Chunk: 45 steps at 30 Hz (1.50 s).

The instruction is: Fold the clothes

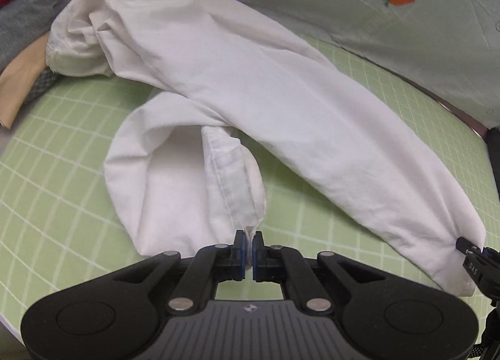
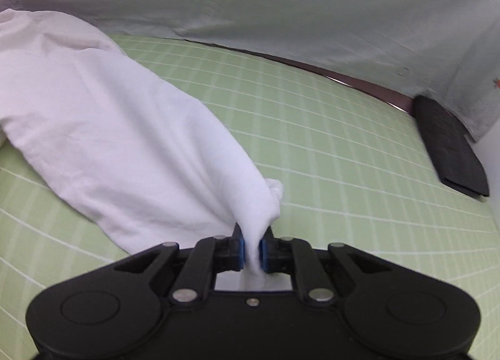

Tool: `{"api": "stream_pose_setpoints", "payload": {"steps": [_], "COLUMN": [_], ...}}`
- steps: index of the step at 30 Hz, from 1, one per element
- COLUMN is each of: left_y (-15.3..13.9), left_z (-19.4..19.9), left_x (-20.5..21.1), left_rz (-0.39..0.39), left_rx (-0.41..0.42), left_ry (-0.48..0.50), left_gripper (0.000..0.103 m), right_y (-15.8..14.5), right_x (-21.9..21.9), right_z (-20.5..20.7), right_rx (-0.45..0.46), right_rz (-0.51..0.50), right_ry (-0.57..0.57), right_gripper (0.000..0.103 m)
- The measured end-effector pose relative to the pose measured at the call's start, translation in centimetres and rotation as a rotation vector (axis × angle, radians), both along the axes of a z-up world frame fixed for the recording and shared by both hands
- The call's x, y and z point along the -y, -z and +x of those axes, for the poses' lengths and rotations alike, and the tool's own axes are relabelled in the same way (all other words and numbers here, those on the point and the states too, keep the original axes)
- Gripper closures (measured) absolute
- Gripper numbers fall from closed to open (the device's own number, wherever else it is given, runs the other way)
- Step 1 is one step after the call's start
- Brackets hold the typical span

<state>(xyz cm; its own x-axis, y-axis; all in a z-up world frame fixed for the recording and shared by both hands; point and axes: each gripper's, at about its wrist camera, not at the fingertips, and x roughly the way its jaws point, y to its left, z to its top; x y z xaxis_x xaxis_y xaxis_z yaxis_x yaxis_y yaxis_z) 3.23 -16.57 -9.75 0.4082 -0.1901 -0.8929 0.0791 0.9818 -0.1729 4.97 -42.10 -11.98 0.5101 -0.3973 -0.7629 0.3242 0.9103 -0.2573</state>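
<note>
Both claws are clamped on the crumpled white cotton garment point(image 1: 250, 85): left gripper point(image 1: 249, 253) pinches a stitched hem edge, right gripper point(image 2: 252, 250) bites a bunched end. The garment lies across the pale green grid-lined mat point(image 1: 78, 204), one part looped under. To do this well, I'd say: pull the two ends apart evenly, keep the cloth low, and flatten the loop before any fold. Only legible writing: "DAS" on the right gripper's finger, seen in the left view. The pale sheet with orange carrot print point(image 2: 312, 16) carries no text.
</note>
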Motion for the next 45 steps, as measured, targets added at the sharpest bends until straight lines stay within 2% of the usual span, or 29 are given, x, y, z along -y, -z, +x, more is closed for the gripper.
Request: {"api": "stream_pose_setpoints", "payload": {"steps": [3, 7, 10, 12, 16, 18, 20, 26, 29, 35, 39, 41, 45], "left_y": [1.0, 1.1, 0.4, -0.3, -1.5, -1.9, -2.1, -3.5, -4.4, -3.7, -2.4, -1.7, -0.5], "left_z": [-2.4, -4.9, -5.4, -5.5, -4.9, -4.6, -4.2, -2.3, -0.3, 4.6, 7.7, 9.3, 12.5], "left_x": [3.9, 7.4, 7.2, 6.3, 4.1, 3.3, 2.3, -1.2, -3.4, -7.2, -8.6, -8.8, -8.7], "left_rz": [-0.032, -0.070, -0.077, -0.056, -0.032, -0.021, -0.013, -0.018, -0.009, 0.045, 0.055, 0.055, 0.063], "left_rx": [-0.046, -0.060, -0.045, -0.018, 0.009, 0.011, 0.012, 0.039, 0.075, 0.076, 0.050, 0.031, -0.004], "left_ry": [0.045, 0.090, 0.062, 0.022, -0.036, -0.054, -0.066, -0.100, -0.144, -0.192, -0.214, -0.224, -0.235], "left_gripper": [0.099, 0.094, 0.091, 0.082, 0.073, 0.070, 0.066, 0.059, 0.049, 0.044, 0.039, 0.038, 0.035], "right_y": [0.3, 1.4, 1.8, 2.1, 2.3, 2.1, 1.8, 1.0, 0.6, 0.4, 1.1, 1.4, 2.0], "right_x": [6.2, 13.0, 17.4, 18.2, 17.3, 17.0, 16.5, 13.9, 12.4, 10.3, 10.3, 10.7, 12.1], "right_z": [-3.7, -7.1, -8.6, -9.2, -9.1, -8.6, -8.7, -8.8, -8.5, -6.0, -3.3, -1.9, 0.9], "right_rx": [-0.030, -0.078, -0.105, -0.109, -0.112, -0.095, -0.068, 0.013, 0.064, 0.125, 0.106, 0.104, 0.064], "right_rz": [-0.031, -0.139, -0.131, -0.111, -0.111, -0.078, -0.042, 0.042, 0.066, 0.081, 0.020, -0.004, -0.026], "right_ry": [0.056, 0.090, 0.135, 0.142, 0.146, 0.179, 0.215, 0.294, 0.324, 0.369, 0.392, 0.395, 0.397], "right_gripper": [0.093, 0.093, 0.092, 0.091, 0.088, 0.078, 0.064, 0.040, 0.025, 0.013, 0.011, 0.005, 0.005]}}
